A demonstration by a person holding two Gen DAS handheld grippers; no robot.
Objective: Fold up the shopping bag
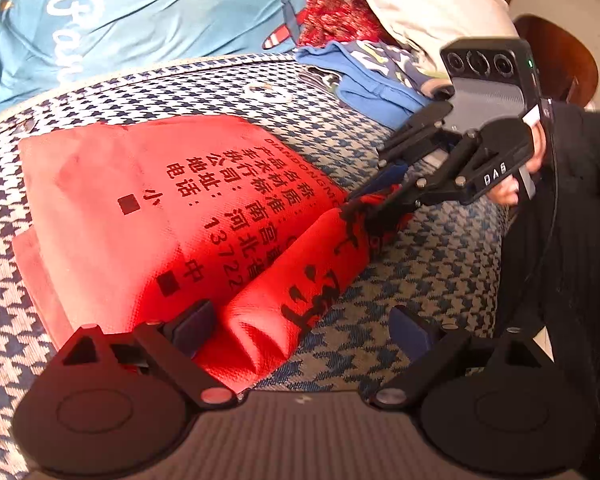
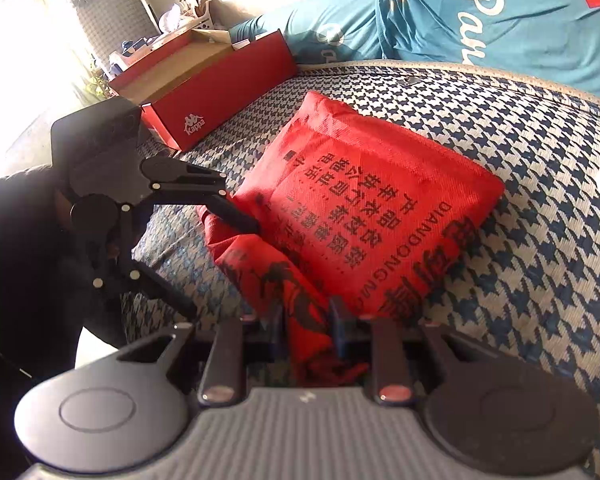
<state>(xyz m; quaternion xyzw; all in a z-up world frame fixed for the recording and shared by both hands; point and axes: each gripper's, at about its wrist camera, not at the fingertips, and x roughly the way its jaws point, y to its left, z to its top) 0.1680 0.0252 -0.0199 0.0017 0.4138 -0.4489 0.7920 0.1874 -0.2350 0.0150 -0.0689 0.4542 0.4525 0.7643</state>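
— What is the shopping bag (image 1: 140, 216) made of, and where does it lie?

— It is a red non-woven fabric with a fine dimpled grain, printed with black characters and small black squares. It lies partly folded, a flat squarish slab across the centre of both views, on a houndstooth surface (image 2: 540, 280) woven in blue and white, with a pale piped edge along its far side. Whether that is a bed or a sofa cannot be told. One edge of the bag is rolled up into a soft ridge at the lower centre of the left wrist view.

— And the left tongs (image 1: 304, 328)?

— They stand wide apart at the bottom of their own frame. The rolled ridge runs between the two fingers; the left pad (image 1: 196, 324) sits against the red fabric, while the right one hangs over bare houndstooth. They clamp nothing.

— The right tongs (image 2: 306, 320)?

— Drawn in close, pinching a bunched, crumpled tail of the bag between blue pads at the lower centre of the right wrist view. In the left wrist view the same tongs appear at centre right, a hand (image 1: 528, 168) on the grip.

— Anything around it?

— A teal garment (image 2: 500, 20) with white lettering at the top, a glossy red shoebox (image 2: 220, 92) upper left, and red tinsel (image 1: 332, 16) at the top of the left wrist view.
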